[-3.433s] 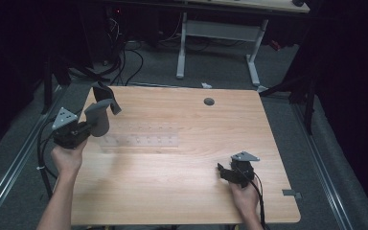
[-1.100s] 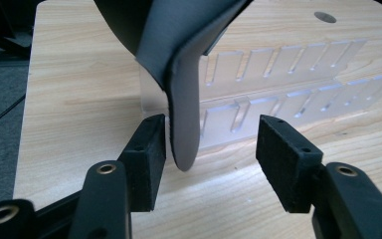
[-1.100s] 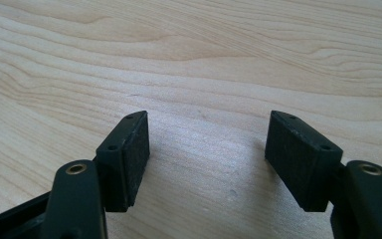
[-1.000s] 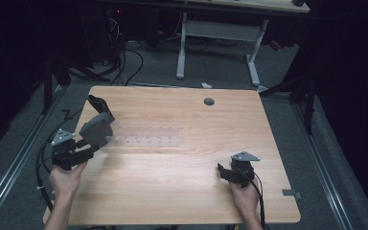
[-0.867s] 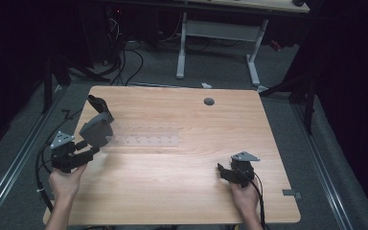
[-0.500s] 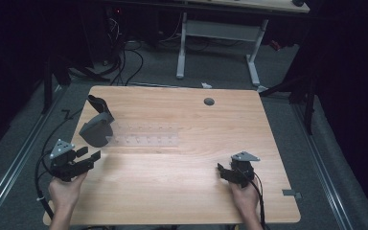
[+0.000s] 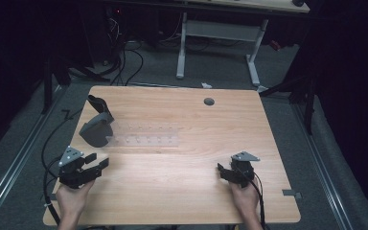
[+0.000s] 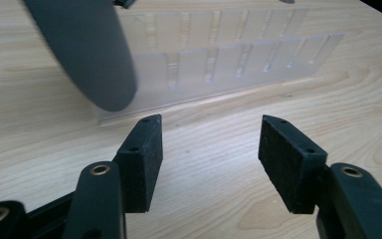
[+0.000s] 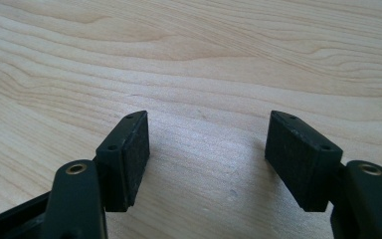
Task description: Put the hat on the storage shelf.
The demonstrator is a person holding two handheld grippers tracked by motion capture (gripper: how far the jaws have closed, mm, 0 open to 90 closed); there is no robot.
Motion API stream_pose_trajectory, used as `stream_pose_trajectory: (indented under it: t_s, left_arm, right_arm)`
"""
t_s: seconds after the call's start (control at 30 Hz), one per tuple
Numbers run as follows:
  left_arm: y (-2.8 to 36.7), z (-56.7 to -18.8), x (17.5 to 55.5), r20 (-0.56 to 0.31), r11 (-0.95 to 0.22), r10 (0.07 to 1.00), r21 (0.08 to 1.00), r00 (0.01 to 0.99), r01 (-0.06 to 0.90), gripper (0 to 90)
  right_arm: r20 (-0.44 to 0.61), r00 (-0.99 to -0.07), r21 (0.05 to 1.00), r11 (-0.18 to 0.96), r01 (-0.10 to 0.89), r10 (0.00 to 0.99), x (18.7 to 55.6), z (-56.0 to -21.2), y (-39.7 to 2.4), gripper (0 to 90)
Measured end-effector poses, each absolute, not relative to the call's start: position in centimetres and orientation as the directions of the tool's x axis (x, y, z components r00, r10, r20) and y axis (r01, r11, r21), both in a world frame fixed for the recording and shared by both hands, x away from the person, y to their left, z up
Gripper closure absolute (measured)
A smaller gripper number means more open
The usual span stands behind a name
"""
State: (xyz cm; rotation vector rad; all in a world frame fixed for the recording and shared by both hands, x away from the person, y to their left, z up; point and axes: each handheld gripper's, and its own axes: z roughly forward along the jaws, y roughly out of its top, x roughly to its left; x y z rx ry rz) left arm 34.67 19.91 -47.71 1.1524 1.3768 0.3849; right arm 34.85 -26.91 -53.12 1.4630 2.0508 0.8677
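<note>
Two grippers open, nothing between jaws — left gripper low at near-left table edge, right gripper resting near-right. Dark grey scoop-like holder set tilted against left end of clear slotted rack, mid-table, just ahead of left pads — likely parked for easy reach.

High view: above the near edge, facing forward and down.
Gripper views: low, close over the wooden table.
Shared: tabletop.

Left claw and right claw both gape empty, held low.
</note>
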Motion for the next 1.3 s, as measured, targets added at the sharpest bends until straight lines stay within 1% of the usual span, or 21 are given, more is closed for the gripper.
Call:
stream_pose_trajectory:
  t_s: [0.37, 0.73, 1.07, 1.23, 1.3]
  left_arm:
    - [16.3, -48.6, 35.0, -0.549, 0.395, 0.783, 0.802, 0.293, 0.447, 42.7]
    - [13.6, -49.4, 35.1, -0.540, 0.341, 0.771, 0.799, 0.339, 0.496, 42.1]
    - [11.5, -50.7, 35.6, -0.539, 0.316, 0.767, 0.789, 0.348, 0.527, 41.6]
    - [10.8, -51.2, 35.9, -0.544, 0.322, 0.765, 0.785, 0.343, 0.529, 41.6]
    - [10.5, -51.5, 36.0, -0.533, 0.312, 0.772, 0.791, 0.345, 0.526, 41.6]
  right_arm:
    - [-0.015, -0.319, 0.725, 0.230, 0.649, 0.948, 34.8, -53.1, -26.9, 34.1]
    - [-0.015, -0.319, 0.725, 0.230, 0.649, 0.948, 34.8, -53.1, -26.9, 34.1]
    - [-0.015, -0.322, 0.725, 0.232, 0.649, 0.947, 34.8, -53.1, -26.9, 34.1]
    - [-0.015, -0.322, 0.725, 0.232, 0.648, 0.947, 34.8, -53.1, -26.9, 34.1]
    - [-0.016, -0.322, 0.725, 0.233, 0.648, 0.947, 34.8, -53.1, -26.9, 34.1]
